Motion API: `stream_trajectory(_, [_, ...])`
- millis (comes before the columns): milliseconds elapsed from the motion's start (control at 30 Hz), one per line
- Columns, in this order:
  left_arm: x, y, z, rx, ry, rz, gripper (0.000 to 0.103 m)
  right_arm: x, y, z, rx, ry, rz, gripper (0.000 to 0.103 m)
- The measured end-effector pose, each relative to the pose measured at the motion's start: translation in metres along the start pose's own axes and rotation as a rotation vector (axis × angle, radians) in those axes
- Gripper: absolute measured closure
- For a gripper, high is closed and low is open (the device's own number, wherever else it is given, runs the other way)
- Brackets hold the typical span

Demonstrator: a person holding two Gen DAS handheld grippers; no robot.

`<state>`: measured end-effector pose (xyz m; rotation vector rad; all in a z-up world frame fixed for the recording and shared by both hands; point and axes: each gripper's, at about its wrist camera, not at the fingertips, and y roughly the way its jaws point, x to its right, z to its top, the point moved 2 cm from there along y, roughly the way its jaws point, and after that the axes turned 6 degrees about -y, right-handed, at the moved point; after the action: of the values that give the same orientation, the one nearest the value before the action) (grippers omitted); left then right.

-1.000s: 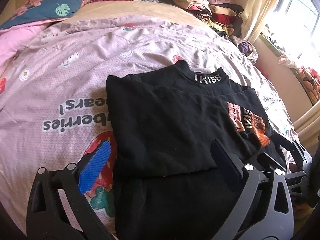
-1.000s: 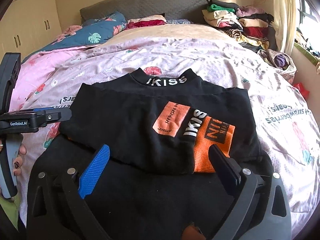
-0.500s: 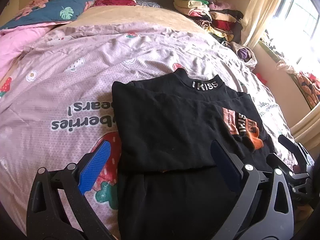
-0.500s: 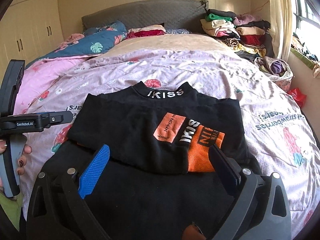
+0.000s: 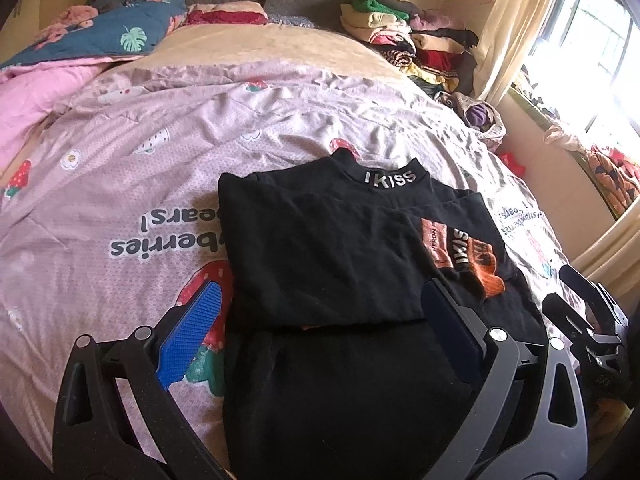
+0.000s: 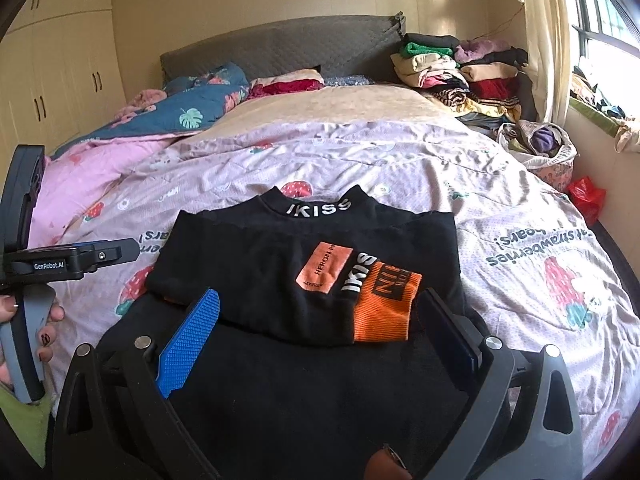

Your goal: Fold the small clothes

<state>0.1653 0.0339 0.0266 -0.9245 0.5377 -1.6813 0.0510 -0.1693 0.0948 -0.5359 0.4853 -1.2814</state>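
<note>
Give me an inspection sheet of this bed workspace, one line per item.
Surface: pink strawberry-print bedsheet, wrinkled, covering the bed.
Job's things: black IKISS top lying flat, sleeves folded in, orange cuff on top; lower part not yet folded up.
Clutter: stacked clothes pile by the headboard, blue floral quilt, red bag beside the bed.
Grippers: left tool open, hanging over the top's lower left edge; right tool open over the top's lower part; neither holds fabric.
Cables: nothing seen.
Surroundings: grey headboard, wardrobe, curtained window.
</note>
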Motion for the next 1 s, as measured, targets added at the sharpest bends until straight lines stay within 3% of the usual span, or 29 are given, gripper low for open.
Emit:
stream_trajectory(267, [0.016, -0.017, -0.004, 0.047, 0.042, 0.016, 0.010, 0.008, -0.016, -0.001, 0.019, 0.009, -0.002, 0.005])
stream_trajectory(1000, [0.022, -0.031, -0.042, 0.035, 0.027, 0.006, 0.009, 0.007, -0.044, -0.009, 0.036, -0.013, 0.011, 0.005])
